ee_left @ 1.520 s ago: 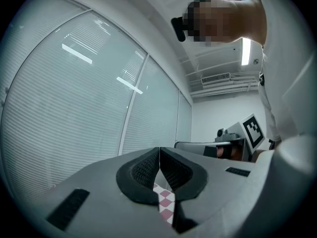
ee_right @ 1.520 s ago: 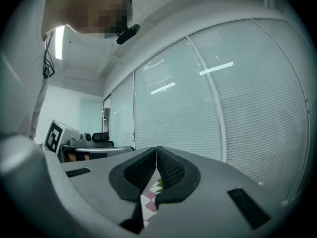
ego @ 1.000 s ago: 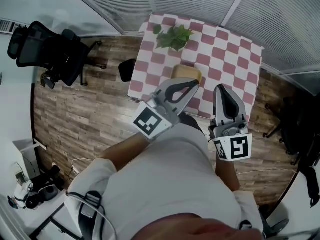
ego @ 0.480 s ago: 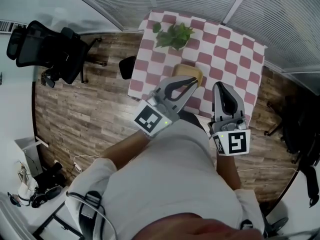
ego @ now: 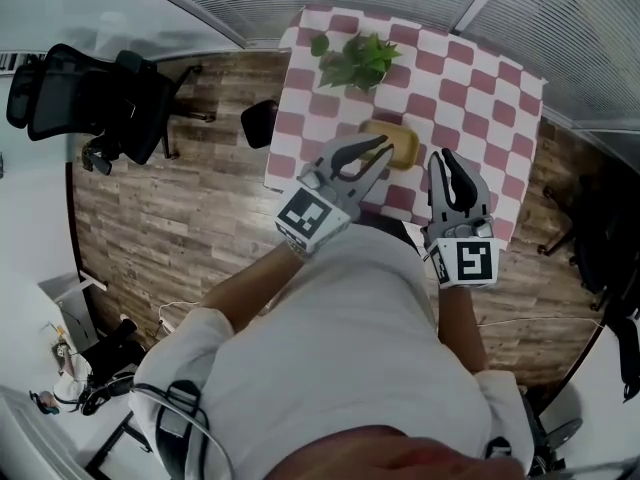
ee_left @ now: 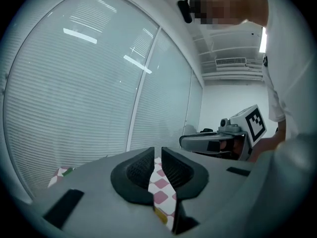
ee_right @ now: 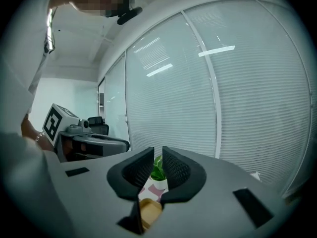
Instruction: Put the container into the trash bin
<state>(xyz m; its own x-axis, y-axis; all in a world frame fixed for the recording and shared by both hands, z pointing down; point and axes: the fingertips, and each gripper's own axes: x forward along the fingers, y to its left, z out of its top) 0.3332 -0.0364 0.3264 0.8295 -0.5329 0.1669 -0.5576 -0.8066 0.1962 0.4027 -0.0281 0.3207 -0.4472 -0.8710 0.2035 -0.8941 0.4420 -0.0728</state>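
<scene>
The container point(ego: 395, 140) is a shallow, tan tray, oblong with rounded corners and a low raised rim, matte like pressed fibre or card. It lies flat on the table point(ego: 470, 88), towards the near edge, in front of a leafy green plant point(ego: 358, 60) in a small white pot. A red-and-white checked cloth covers the table; the floor around it is wood-grain planking. In the right gripper view the container point(ee_right: 148, 211) shows low down through the slot under the jaws, with the plant point(ee_right: 157, 168) behind it.

Both grippers are grey plastic with black, ribbed, curved pads. The left gripper point(ego: 383, 149) hangs over the container's near left side, clenched to a thin slit with nothing in it point(ee_left: 157, 155). The right gripper point(ego: 455, 160) hangs just to the container's right; its jaws are opening, only a narrow gap so far, and nothing is between them point(ee_right: 158, 155)
</scene>
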